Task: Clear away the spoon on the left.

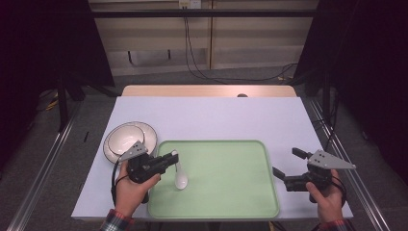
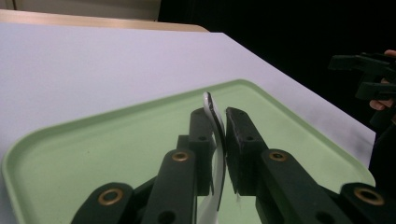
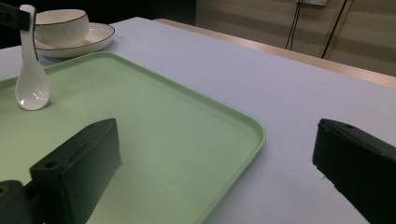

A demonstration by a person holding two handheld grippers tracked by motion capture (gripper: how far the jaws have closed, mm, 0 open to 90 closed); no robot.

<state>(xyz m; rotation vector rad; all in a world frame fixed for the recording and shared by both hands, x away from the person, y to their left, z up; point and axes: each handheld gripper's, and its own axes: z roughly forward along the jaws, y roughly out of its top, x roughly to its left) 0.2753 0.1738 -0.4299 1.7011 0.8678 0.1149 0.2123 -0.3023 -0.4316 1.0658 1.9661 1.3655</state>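
A: Left gripper (image 1: 173, 156), at the left edge of the green tray (image 1: 250, 192): jaws nearly together, clamped on the handle of a white spoon (image 1: 181, 177). Seen edge-on between the two black pads (image 2: 239, 135) in the left gripper view, handle tip poking just above them.

B: Spoon's position?

A: Hanging bowl-down over the tray's left part, bowl touching or just above the green surface; impossible to tell which. Handle up, slightly tilted, in the right gripper view (image 3: 31, 70).

B: Right gripper (image 1: 285, 163)?

A: Jaws spread wide, nothing between them. Held level at the tray's right rim, pointing left across it, partly over the bare worktop (image 1: 211, 115). In its own view, one jaw over the tray, the other over the pale worktop, tray corner between.

B: Hands?

A: Left hand (image 1: 131, 185) wrapped around the gripper body, plaid cuff at the bottom edge. Right hand (image 1: 327, 195) likewise, near the worktop's right front corner.

B: Farther out?

A: White bowl (image 1: 124, 139) with a dark rim line, seated on a matching plate (image 1: 146, 131), on the worktop just beside the tray's far-left corner, behind the left gripper. Wooden strip along the worktop's far edge; cables on the floor beyond.
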